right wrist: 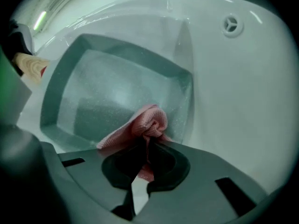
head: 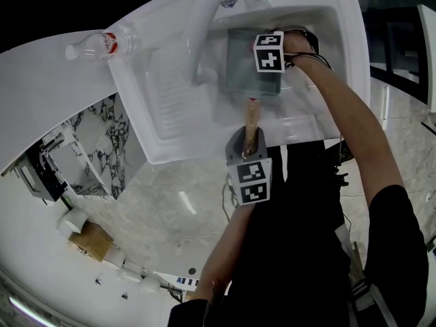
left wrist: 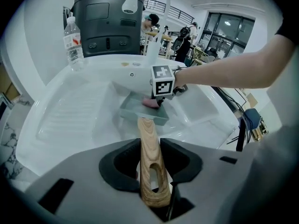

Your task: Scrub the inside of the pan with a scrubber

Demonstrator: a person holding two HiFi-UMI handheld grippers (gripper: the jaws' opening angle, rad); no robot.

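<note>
From the head view your right gripper (right wrist: pixel 145 161) hides the pink scrubber (right wrist: pixel 148 121) it's pinching (crumpled, inside the pan (right wrist: pixel 112 87) by one wall); that square grey pan sits in the sink (head: pixel 320 33) basin; your left gripper (left wrist: pixel 150 168) clamps its wooden handle (left wrist: pixel 147 139).

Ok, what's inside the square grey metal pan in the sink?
A crumpled pink cloth scrubber, clamped in the right gripper, rests on the speckled floor of the pan. The floor beneath it is covered.

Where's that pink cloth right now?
In the right gripper view, the pink cloth is pinched in the right claw, down in the square pan near its right wall, inside the white sink.
</note>
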